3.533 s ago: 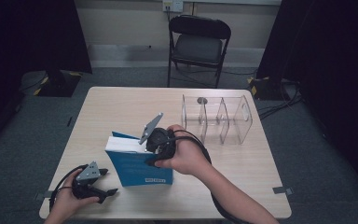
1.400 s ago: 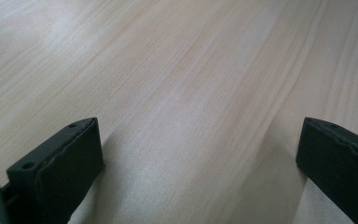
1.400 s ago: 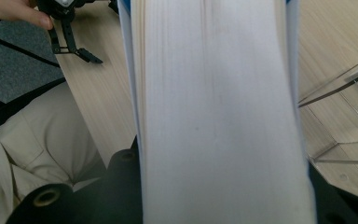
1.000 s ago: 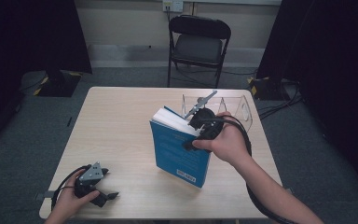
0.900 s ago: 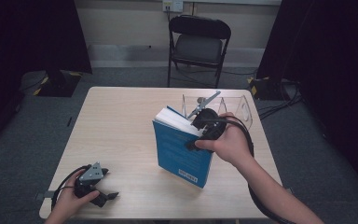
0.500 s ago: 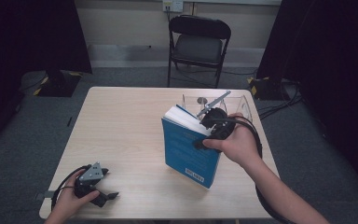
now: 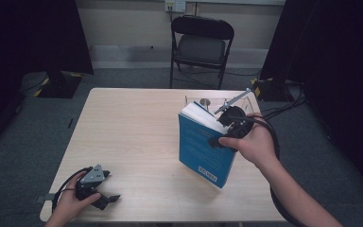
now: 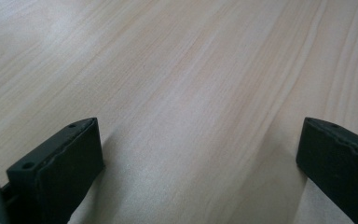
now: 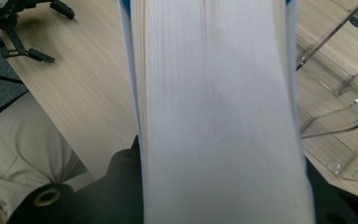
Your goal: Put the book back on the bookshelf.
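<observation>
A person at a pale wooden table (image 7: 137, 132) lifts a thick blue book (image 7: 203, 151) clear of the tabletop with the right gripper (image 7: 227, 130), whose jaws are clamped across the block of pages near the book's upper edge. The book hangs tilted, its long axis running from the gripper down toward the person, its lower corner near the table's front edge. Just beyond it, on the far right part of the table, stands a clear plastic rack (image 7: 220, 100) with upright dividers; seen from the right gripper view, the rack (image 9: 340, 93) lies immediately to one side of the page block (image 9: 219, 112), so the right hand is plainly the nearer one to it. If the book is bound for a slot, it would likely need turning upright and carrying away from the person. The left gripper (image 7: 105, 199) rests at the near left corner, well apart from the book, its jaws spread wide over bare wood (image 8: 191, 93) and holding nothing.
</observation>
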The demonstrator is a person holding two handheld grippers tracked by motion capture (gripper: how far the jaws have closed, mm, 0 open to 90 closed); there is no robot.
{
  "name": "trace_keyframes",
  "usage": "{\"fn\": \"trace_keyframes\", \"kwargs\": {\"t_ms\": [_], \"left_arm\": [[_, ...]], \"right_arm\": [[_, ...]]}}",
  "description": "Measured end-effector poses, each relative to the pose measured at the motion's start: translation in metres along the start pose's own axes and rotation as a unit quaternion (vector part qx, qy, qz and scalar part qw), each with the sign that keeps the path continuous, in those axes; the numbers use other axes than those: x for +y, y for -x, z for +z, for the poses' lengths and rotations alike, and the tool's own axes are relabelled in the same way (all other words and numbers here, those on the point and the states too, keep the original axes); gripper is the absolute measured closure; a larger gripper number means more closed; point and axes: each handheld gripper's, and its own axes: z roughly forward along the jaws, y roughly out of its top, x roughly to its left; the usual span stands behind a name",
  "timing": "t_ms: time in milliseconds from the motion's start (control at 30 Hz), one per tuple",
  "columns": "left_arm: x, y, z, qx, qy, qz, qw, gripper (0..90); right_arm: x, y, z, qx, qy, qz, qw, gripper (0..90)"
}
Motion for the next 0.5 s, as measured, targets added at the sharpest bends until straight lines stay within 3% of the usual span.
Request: {"fn": "trace_keyframes", "kwargs": {"t_ms": [167, 500], "left_arm": [[0.000, 0.000, 0.000, -0.001, 0.000, -0.002, 1.0000, 0.0], [0.000, 0.001, 0.000, -0.002, 0.001, -0.005, 1.0000, 0.0]], "right_arm": [[-0.004, 0.007, -0.005, 0.002, 0.003, 0.014, 0.9999, 61.8], [-0.007, 0.018, -0.015, -0.019, 0.006, 0.035, 0.9992, 61.8]]}}
